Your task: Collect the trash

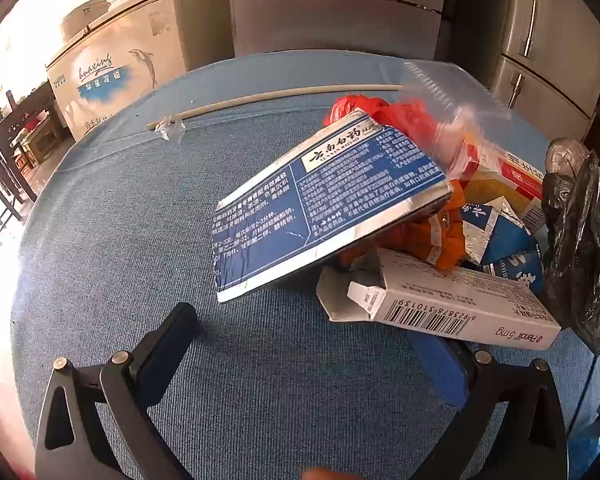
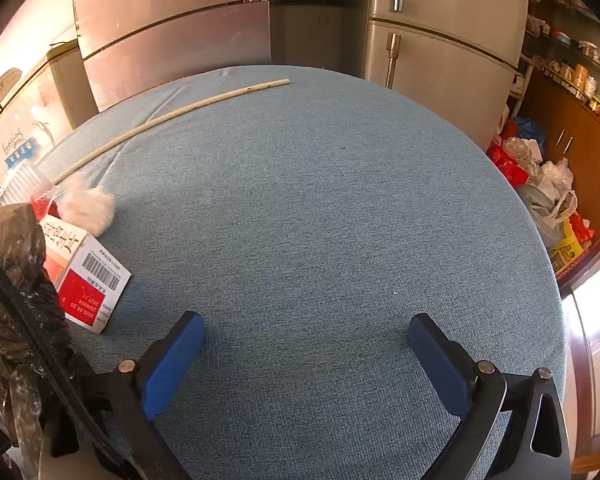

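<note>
In the left wrist view a heap of trash lies on the round blue table (image 1: 148,264): a flattened blue toothpaste box (image 1: 324,216), a white medicine carton with a barcode (image 1: 452,304), orange wrappers (image 1: 440,232), a red bag (image 1: 380,112), a clear plastic tray (image 1: 456,96) and a black trash bag (image 1: 580,240) at the right edge. My left gripper (image 1: 312,336) is open just short of the heap, its right finger under the white carton. My right gripper (image 2: 306,336) is open and empty over bare cloth. A red-and-white box (image 2: 86,276), white tissue (image 2: 88,206) and the black bag (image 2: 16,288) lie to its left.
A long thin pale stick (image 1: 276,100) lies across the far side of the table; it also shows in the right wrist view (image 2: 168,120). Steel fridges (image 2: 440,40) and a chest freezer (image 1: 116,72) stand behind. Bags (image 2: 540,184) lie on the floor at right.
</note>
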